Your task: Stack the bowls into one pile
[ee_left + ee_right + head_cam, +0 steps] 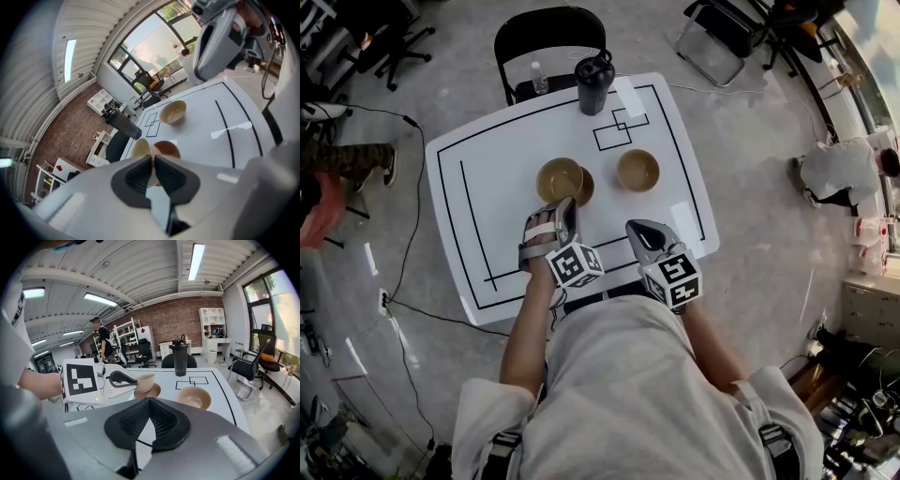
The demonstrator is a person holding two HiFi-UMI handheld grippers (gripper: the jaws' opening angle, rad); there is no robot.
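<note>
Plain from the right gripper view, not from the head view: beige bowl (144, 379) held just above a brown bowl (149, 391), rim pinched in left gripper (153, 161) jaws. Right gripper (637, 230) jaws pressed together, empty. Third bowl (637, 170) further right on white, black-lined surface (487, 187). Brick wall (159, 319) behind.

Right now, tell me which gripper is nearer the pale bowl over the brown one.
Left. The left gripper is clamped on the near rim of the pale bowl; the right gripper, shut and empty, is apart from it, nearer the person.
</note>
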